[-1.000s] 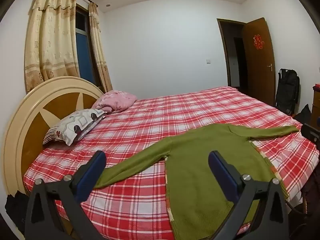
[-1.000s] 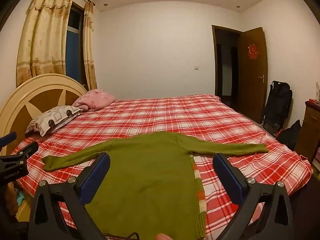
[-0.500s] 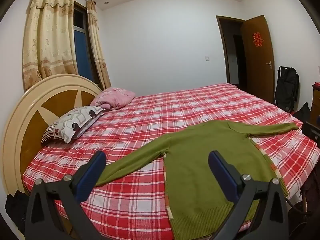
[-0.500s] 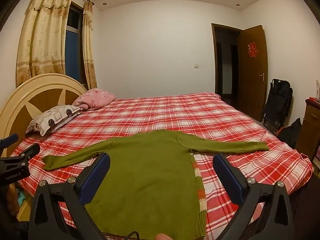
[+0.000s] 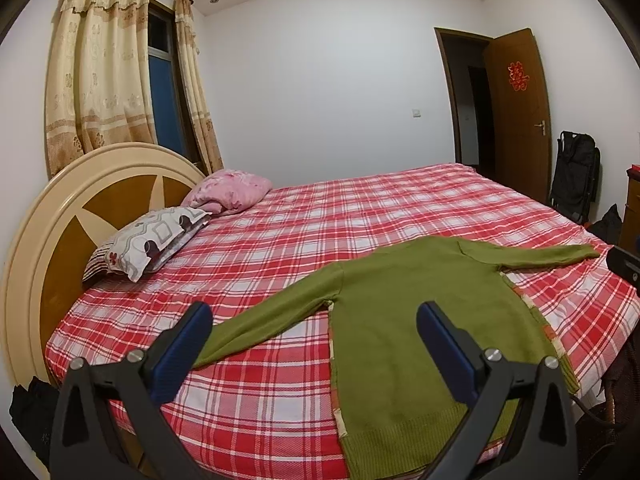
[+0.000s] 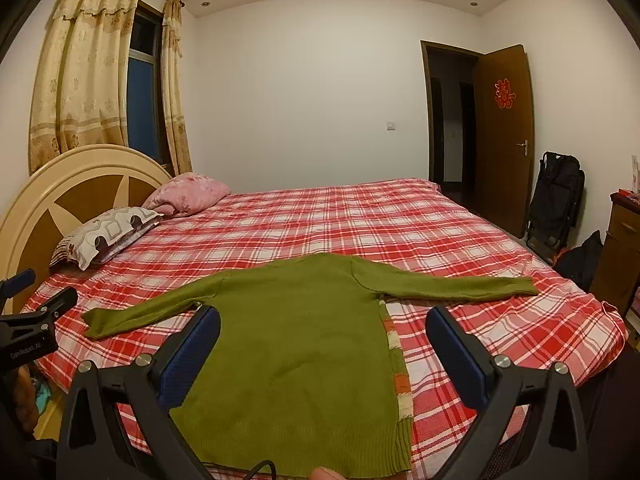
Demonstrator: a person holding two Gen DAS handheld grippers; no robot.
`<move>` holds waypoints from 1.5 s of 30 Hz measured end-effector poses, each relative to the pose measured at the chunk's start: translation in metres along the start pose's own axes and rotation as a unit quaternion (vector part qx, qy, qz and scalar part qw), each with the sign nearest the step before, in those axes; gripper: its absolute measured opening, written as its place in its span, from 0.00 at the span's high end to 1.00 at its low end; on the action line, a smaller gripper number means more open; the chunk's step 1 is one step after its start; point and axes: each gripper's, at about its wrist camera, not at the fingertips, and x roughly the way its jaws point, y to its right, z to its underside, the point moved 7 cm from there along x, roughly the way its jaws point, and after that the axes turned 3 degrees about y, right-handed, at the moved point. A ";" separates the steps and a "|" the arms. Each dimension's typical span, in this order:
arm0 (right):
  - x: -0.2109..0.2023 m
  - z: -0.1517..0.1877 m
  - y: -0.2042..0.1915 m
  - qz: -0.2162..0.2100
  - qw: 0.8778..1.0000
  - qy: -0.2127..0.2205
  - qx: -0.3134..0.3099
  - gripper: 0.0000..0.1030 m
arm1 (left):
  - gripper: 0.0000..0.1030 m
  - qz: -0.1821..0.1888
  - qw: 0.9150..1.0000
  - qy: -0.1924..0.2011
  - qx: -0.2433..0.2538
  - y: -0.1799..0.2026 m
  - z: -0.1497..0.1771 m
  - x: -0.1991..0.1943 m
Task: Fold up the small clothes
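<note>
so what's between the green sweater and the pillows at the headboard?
Only bare plaid bedspread. The right wrist view shows nothing lying between the green sweater and the patterned pillow or pink pillow; the left wrist view agrees.

The sweater [image 6: 296, 344] lies flat on the bed [image 6: 340, 224] before my tools, sleeves spread left and right; two pillows [image 6: 108, 232] sit far left by the headboard [image 6: 52, 196]

fingers [image 5: 444, 344]: blue pads, black angular arms
screws [image 6: 501, 361]: silver, at the arm joints
cable [image 6: 260, 470]: thin, black
marking [image 6: 25, 356]: pale lettering on black
skin [image 6: 326, 473]: bare fingertip
</note>
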 end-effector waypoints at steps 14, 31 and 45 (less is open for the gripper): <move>0.007 0.004 0.006 0.003 1.000 -0.012 0.007 0.01 | 0.00 -0.001 1.000 -0.005 -0.001 -0.008 -0.001 0.000; 0.013 0.012 0.010 0.008 1.000 -0.024 0.012 0.01 | 0.00 -0.003 1.000 -0.014 -0.004 -0.012 0.000 0.005; 0.019 0.015 0.011 0.008 0.999 -0.033 0.014 0.01 | 0.00 -0.001 1.000 -0.020 -0.004 -0.014 0.002 0.008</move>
